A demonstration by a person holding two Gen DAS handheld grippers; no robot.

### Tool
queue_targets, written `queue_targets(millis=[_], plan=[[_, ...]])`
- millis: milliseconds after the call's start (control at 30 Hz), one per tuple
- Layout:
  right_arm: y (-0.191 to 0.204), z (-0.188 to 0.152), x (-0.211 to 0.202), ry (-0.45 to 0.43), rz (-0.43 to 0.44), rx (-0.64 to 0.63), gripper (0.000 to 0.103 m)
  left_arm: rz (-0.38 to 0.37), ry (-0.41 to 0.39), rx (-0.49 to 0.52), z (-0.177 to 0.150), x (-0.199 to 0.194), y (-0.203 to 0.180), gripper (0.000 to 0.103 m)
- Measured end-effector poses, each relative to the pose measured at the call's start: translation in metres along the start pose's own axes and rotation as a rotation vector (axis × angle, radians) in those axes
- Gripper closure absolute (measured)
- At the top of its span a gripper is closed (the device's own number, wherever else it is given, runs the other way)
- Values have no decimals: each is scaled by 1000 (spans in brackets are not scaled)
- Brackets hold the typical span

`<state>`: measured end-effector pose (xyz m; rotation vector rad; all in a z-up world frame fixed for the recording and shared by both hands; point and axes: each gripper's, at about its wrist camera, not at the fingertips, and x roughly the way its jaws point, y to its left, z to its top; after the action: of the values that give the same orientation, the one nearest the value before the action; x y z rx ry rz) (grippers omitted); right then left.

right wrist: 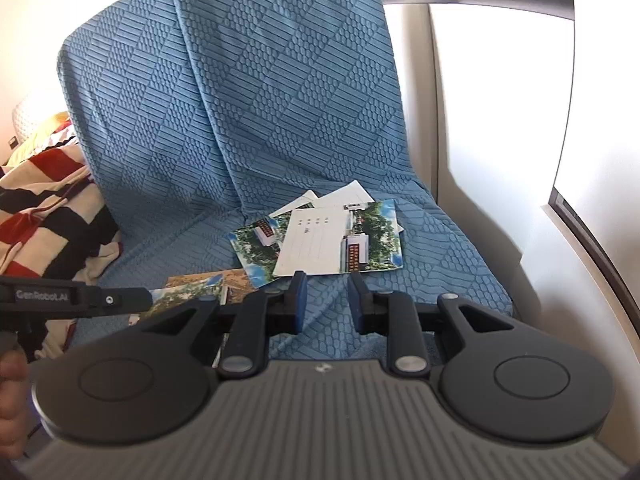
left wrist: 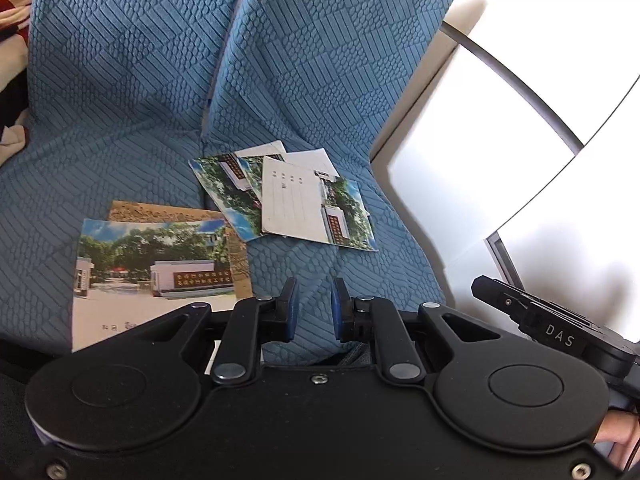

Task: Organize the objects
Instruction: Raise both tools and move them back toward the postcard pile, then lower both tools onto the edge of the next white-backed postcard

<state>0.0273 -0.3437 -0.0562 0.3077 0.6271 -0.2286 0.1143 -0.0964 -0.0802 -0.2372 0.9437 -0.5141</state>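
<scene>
The left gripper (left wrist: 314,308) has its blue-padded jaws slightly parted with nothing between them; only blue quilted sofa cover (left wrist: 132,92) shows through the gap. The right gripper (right wrist: 327,304) stands the same way, a little wider, also empty.

Beyond the left jaws and to their left lies a large glossy postcard of a white gatehouse among trees (left wrist: 156,268), resting on a brown sandy-toned card (left wrist: 168,212). Farther ahead, near the seam between the two seat cushions, sits a loose fan of postcards (left wrist: 296,196): I count at least five overlapping, with a blank-backed white one (left wrist: 290,200) on top. It lies ahead of both grippers, touching neither.

From the right wrist view, the fan (right wrist: 324,236) lies just past the jaws, and a red, black and cream striped blanket (right wrist: 48,208) is heaped at the left end of the sofa; the left wrist view catches only a sliver of it. The right wrist view hides most of the gatehouse card behind the left gripper's body.
</scene>
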Motion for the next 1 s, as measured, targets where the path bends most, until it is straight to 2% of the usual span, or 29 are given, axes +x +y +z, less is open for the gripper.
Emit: queue_targets(millis=[367, 1000], plan=[[-17, -1, 6, 6, -29, 16, 77, 5, 15, 12, 3, 16, -8, 89], [-48, 4, 58, 78, -32, 100, 77, 26, 44, 14, 32, 66, -18, 89]])
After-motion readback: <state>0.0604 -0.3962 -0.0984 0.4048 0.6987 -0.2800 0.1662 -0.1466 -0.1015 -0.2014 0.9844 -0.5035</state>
